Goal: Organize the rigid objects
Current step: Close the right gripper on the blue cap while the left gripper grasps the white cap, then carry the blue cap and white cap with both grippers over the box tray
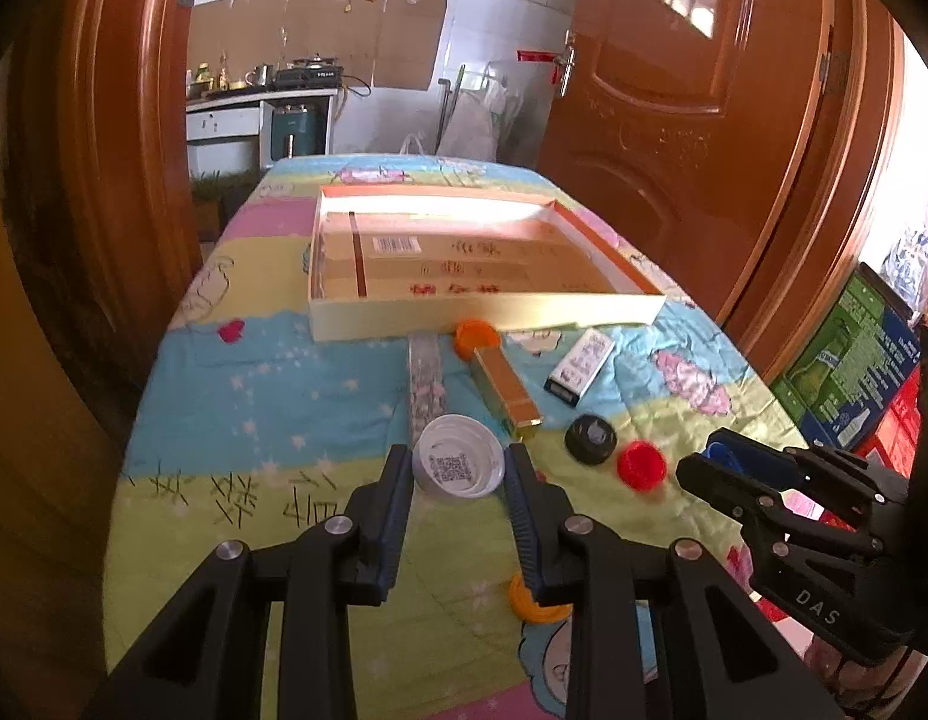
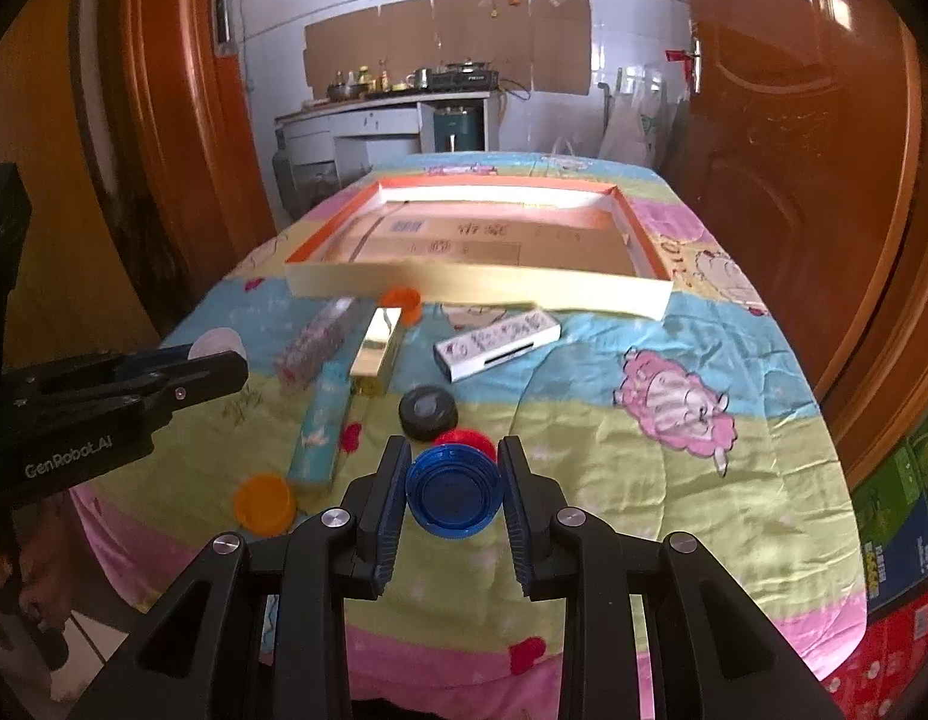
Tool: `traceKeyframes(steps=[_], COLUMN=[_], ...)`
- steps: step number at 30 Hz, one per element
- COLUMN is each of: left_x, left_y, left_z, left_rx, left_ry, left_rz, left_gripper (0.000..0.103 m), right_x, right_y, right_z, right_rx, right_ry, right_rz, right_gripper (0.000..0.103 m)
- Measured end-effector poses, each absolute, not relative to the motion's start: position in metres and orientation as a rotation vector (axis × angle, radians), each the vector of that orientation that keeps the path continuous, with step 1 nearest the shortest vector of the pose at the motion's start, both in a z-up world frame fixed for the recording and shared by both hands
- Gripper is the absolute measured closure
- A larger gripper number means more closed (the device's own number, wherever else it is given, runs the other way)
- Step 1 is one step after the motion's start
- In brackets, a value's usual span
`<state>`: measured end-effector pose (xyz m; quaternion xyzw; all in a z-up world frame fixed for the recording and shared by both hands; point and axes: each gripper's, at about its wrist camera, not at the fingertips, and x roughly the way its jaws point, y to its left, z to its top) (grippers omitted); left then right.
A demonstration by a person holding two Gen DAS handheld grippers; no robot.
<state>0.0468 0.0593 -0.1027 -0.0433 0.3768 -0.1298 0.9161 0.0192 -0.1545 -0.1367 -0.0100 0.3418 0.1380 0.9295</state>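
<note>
Fingers of the left gripper (image 1: 458,461) clamp a white cap (image 1: 458,463); the right gripper (image 2: 453,461) pinches a blue cap (image 2: 453,491), both seemingly bound for the shallow box (image 1: 481,317).

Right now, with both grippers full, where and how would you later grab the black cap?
Grip the black cap across its round rim, coming from above. It lies flat; the red cap crowds its near side, so set the jaws left-right.

Before you, a counter (image 2: 733,480) under a cartoon-print cloth (image 2: 643,510) carries a shallow cardboard tray (image 2: 475,285), small boxes (image 2: 496,343) and loose caps (image 2: 264,504).
</note>
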Motion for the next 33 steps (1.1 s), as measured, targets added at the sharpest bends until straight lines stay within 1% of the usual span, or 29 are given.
traceKeyframes(steps=[14,33], left_x=[0.082,0.154], left_y=[0.05,0.046], left_z=[-0.077,-0.052], left_rx=[-0.094,-0.096], left_ry=[0.733,0.73], left_rz=[-0.278,-0.254], left_gripper=[0.071,0.072], right_x=[0.049,0.124], right_y=[-0.16,-0.164], right_z=[-0.11,-0.069], right_rx=[0.023,0.042], right_ry=[0.654,0.619], right_rz=[0.298,0.347], right_gripper=[0.072,0.072])
